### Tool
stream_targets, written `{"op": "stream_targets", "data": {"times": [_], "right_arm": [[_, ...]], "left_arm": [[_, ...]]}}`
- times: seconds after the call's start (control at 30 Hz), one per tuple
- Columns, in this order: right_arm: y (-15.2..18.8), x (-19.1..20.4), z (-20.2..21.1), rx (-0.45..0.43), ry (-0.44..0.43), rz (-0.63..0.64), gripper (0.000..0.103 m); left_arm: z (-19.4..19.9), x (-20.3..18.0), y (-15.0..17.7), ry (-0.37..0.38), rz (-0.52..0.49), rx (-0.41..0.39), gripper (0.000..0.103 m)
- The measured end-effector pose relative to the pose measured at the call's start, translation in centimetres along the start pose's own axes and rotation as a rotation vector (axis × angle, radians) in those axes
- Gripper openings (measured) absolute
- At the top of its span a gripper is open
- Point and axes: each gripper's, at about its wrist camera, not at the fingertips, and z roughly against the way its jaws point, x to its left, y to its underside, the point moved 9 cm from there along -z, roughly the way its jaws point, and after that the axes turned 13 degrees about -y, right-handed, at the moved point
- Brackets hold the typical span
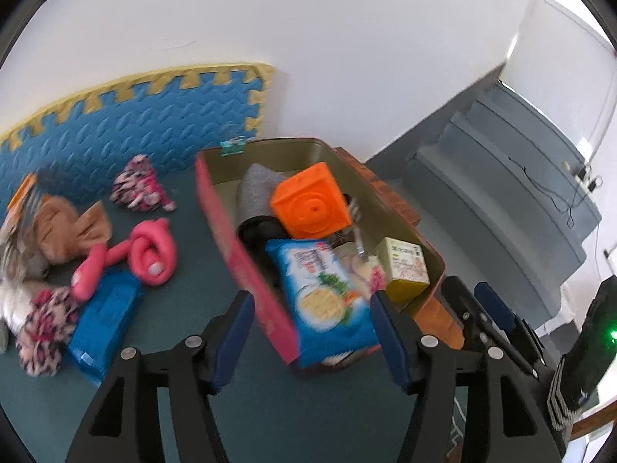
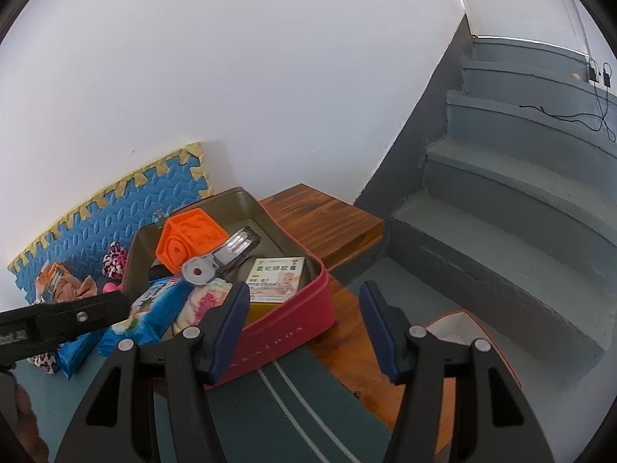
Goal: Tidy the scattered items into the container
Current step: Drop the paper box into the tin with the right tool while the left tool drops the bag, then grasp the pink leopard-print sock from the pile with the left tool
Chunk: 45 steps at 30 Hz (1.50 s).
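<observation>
Both hand-held grippers empty, jaws apart. Left hand-held gripper nearer remaining clutter: pink toy lies far-left of it, left of red container.

A blue foam puzzle mat with yellow edging is propped against the white wall. Grey-painted stairs can be seen curving up on the right, with a thin black cable draped over one step. A wooden board is laid on the dark green floor.
</observation>
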Motion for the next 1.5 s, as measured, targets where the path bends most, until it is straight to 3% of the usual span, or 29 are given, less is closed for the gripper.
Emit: {"op": "stream_targets", "data": {"times": [0.13,0.4,0.53,0.77,0.9,1.03,1.1,1.23,1.5], "right_arm": [[0.0,1.3,0.4,-0.001,-0.019,0.018,0.063],[0.5,6.4,1.0,0.011,-0.095,0.093,0.063],[1.4,9.5,1.0,0.036,-0.140,0.142,0.063],[3.7,14.1,0.6,0.100,-0.202,0.231,0.063],[4.8,15.6,0.3,0.133,-0.219,0.263,0.063],[6.0,16.5,-0.5,0.178,-0.236,0.264,0.063],[6.5,17.0,-1.0,0.200,-0.247,0.268,0.063],[7.6,18.4,-1.9,0.239,-0.268,0.291,0.063],[9.4,22.1,-5.1,0.367,-0.378,0.244,0.063]], "left_arm": [[1.3,4.6,1.1,-0.058,0.075,-0.001,0.064],[3.2,16.4,3.5,-0.282,0.215,-0.034,0.064],[2.4,20.0,4.5,-0.318,0.244,-0.020,0.064],[-0.2,20.7,4.4,-0.262,0.200,0.001,0.064],[-1.2,20.8,4.1,-0.278,0.166,-0.002,0.064],[-2.3,21.6,4.1,-0.249,0.187,0.018,0.064],[-2.6,21.7,4.5,-0.216,0.210,0.037,0.061],[-2.2,21.6,5.3,-0.183,0.237,0.039,0.044],[1.4,22.3,6.8,-0.178,0.287,0.009,0.041]]}}
